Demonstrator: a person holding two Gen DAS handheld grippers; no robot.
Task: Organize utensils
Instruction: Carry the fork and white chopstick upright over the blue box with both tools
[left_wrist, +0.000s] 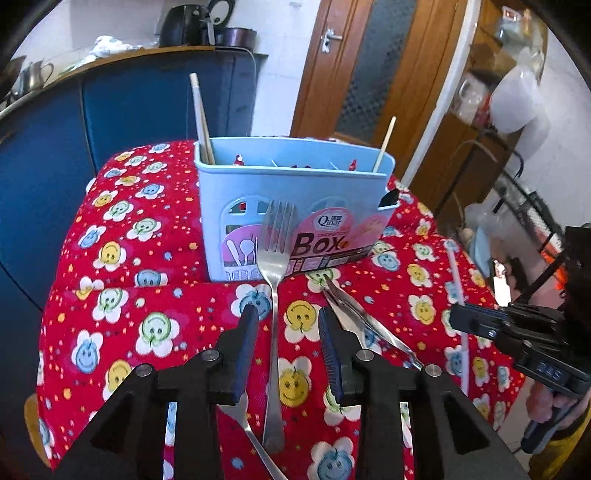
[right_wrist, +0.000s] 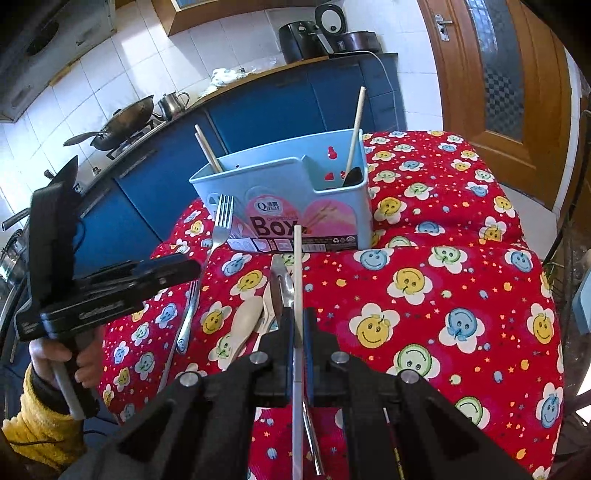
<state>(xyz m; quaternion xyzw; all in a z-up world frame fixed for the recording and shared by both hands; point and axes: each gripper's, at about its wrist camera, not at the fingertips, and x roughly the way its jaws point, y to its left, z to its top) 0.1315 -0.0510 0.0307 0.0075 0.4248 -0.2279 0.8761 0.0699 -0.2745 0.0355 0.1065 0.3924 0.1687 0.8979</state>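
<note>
Fork lies between my open left tongs, straight ahead.

The fork (left_wrist: 273, 295) runs lengthwise toward the blue utensil box (left_wrist: 295, 206), inside the left tongs (left_wrist: 286, 317); my right tongs (right_wrist: 298, 325) grip a white chopstick (right_wrist: 297, 280).

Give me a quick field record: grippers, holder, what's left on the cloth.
left gripper: open, fork between the jaws, not gripped
right gripper: shut on white chopstick
utensil box: upright on red cloth, chopsticks standing inside
still on cloth: fork, cream spoon, metal utensils
</note>
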